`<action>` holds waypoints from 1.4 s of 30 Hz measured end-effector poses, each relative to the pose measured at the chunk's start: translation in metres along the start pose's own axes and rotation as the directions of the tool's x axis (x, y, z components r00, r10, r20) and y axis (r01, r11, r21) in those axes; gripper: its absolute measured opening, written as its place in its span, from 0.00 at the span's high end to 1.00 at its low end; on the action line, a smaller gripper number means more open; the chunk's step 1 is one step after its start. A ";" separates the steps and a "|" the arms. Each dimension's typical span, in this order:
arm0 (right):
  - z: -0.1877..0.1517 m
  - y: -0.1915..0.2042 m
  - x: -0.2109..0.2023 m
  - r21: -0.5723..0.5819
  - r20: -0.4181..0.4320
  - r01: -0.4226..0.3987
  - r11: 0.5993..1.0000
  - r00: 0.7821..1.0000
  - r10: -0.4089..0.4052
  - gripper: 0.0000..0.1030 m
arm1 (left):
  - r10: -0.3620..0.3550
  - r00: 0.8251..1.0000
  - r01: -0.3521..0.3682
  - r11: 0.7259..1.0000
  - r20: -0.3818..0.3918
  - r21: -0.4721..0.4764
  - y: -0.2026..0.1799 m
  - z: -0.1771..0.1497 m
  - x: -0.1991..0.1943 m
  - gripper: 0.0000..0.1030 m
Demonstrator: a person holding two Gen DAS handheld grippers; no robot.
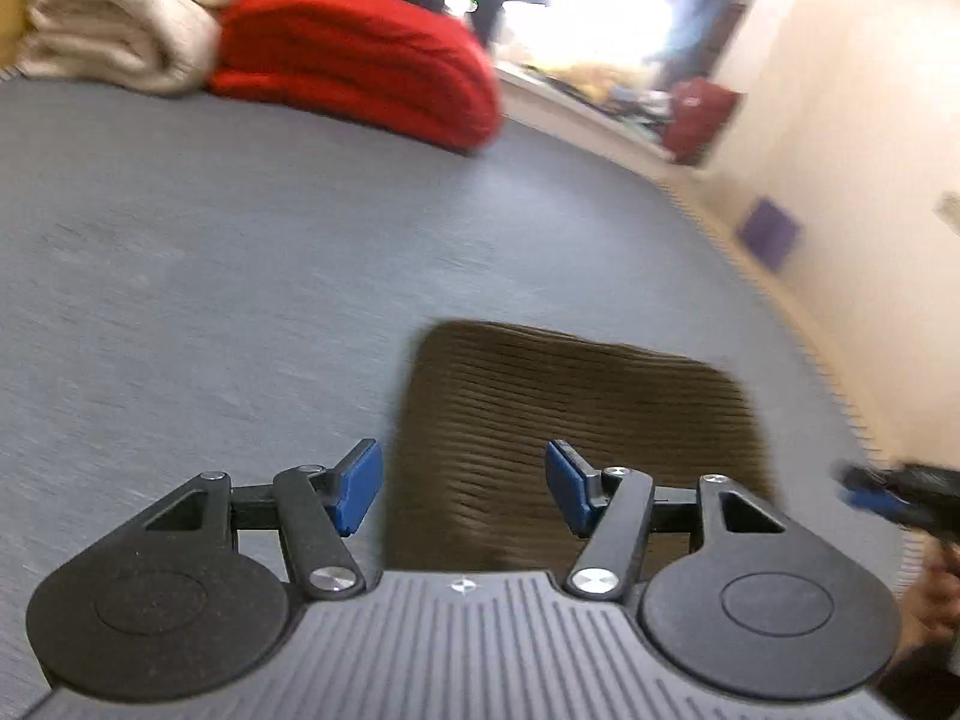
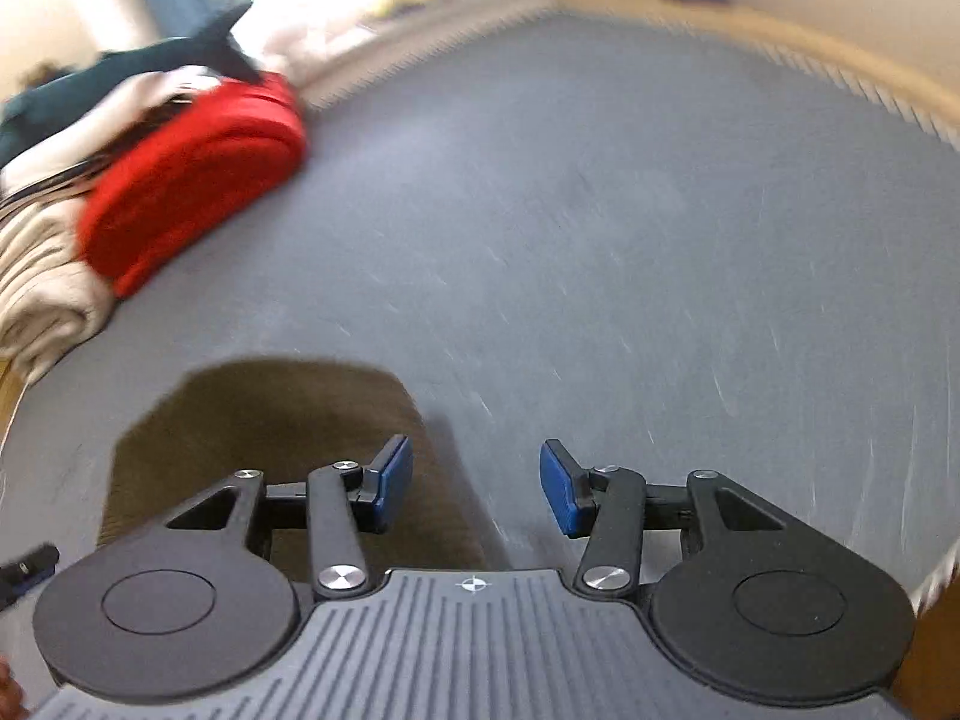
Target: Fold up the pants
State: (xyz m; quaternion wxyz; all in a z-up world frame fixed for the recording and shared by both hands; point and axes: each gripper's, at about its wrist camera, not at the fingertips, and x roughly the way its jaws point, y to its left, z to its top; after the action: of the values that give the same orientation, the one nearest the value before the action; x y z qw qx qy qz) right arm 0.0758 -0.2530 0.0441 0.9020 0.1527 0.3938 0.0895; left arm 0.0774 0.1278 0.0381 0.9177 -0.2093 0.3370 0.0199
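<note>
Brown pants (image 1: 576,450) lie folded compact on the grey worktop (image 1: 210,252), well short of the red stack (image 1: 354,54). Your left hand-held gripper (image 1: 465,483) and right hand-held gripper (image 2: 477,483) both gape wide, empty. Folding looks finished; next likely calls for setting the bundle aside.

Both wrist views look low and close across the grey tabletop (image 1: 240,252), sharing the brown folded pants (image 1: 576,420) and red bundle (image 2: 192,174).

The brown pants (image 1: 576,420) are ribbed, matt cloth. They lie on a gray table cover (image 1: 240,228) of matt, finely woven fabric. The left gripper (image 1: 463,483) is matt black plastic with bright metal screws and blue, rubbery-looking pads (image 1: 360,483). The red garment (image 1: 354,60) looks knitted, and the cream blanket (image 1: 120,18) soft.
</note>
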 end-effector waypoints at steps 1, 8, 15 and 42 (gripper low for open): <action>0.007 0.006 0.000 -0.029 0.005 -0.038 0.999 0.999 0.038 0.51 | -0.048 0.998 0.048 0.999 -0.035 0.013 -0.005 -0.006 0.000 0.36; 0.044 0.043 0.047 -0.173 -0.089 -0.221 0.960 0.974 0.208 0.51 | 0.031 0.956 0.037 0.973 -0.292 0.226 -0.010 -0.067 0.044 0.39; 0.031 0.074 0.117 -0.288 -0.129 -0.129 0.949 0.987 0.095 0.50 | 0.012 0.962 0.049 0.975 -0.274 0.216 -0.007 -0.074 0.033 0.39; -0.026 0.059 0.003 -0.128 -0.008 -0.027 0.991 1.000 0.026 0.41 | 0.099 0.981 -0.058 0.971 -0.168 0.230 -0.016 -0.082 -0.017 0.47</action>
State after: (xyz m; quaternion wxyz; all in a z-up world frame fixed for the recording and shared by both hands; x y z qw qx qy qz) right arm 0.0564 -0.1913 0.0460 0.9075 0.0994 0.3879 0.1270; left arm 0.0172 0.0829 -0.0016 0.9000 -0.0918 0.4261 -0.0008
